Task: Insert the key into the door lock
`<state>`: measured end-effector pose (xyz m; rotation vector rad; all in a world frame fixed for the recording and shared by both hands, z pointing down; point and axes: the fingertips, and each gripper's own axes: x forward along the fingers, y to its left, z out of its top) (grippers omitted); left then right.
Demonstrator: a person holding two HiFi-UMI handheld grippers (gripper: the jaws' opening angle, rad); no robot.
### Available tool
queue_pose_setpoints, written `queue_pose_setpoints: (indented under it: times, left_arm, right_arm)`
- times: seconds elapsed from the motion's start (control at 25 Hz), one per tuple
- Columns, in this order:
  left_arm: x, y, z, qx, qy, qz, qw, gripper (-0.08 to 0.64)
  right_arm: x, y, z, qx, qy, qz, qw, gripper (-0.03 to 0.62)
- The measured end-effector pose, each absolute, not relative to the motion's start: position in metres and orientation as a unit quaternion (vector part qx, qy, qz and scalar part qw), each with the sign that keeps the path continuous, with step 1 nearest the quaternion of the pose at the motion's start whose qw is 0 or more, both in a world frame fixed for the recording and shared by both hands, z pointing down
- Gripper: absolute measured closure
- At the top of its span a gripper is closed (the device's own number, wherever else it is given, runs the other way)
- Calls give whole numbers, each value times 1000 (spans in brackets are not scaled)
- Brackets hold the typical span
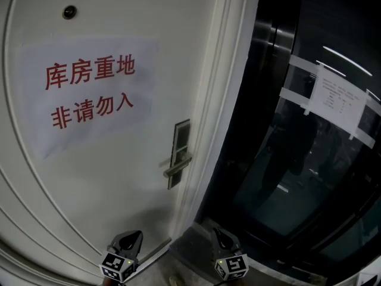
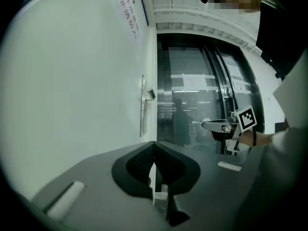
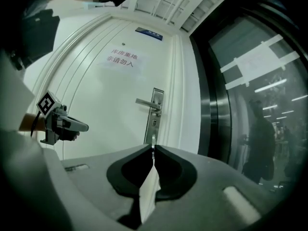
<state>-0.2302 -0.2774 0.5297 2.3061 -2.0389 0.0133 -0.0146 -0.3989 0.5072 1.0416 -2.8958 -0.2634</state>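
Where the key (image 3: 153, 145) protrudes from the tips of the clenched right gripper (image 3: 153, 149), it points toward the lock plate (image 3: 155, 114) below the handle (image 3: 146, 102) on the white door (image 3: 110, 105), not touching it. The left gripper (image 2: 154, 146), jaws closed and empty, hangs beside the door.

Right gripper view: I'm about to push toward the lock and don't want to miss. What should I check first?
1. Right gripper jaws shut: ok.
2. Key between them: cannot tell; only a thin pale sliver shows at the tips.
3. Lock plate straight ahead of the jaws: ok.
4. Door handle sits above the tips, not in the way: ok.
5. Left gripper well left of the handle: ok.
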Motion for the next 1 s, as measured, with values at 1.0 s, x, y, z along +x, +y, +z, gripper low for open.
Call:
queue_pose_setpoints:
  times: [1.0]
  left_arm:
    - [-242, -342, 525, 691, -722, 2, 31, 558]
  right_arm:
    - [-129, -485, 429, 200, -887, -412, 54, 583]
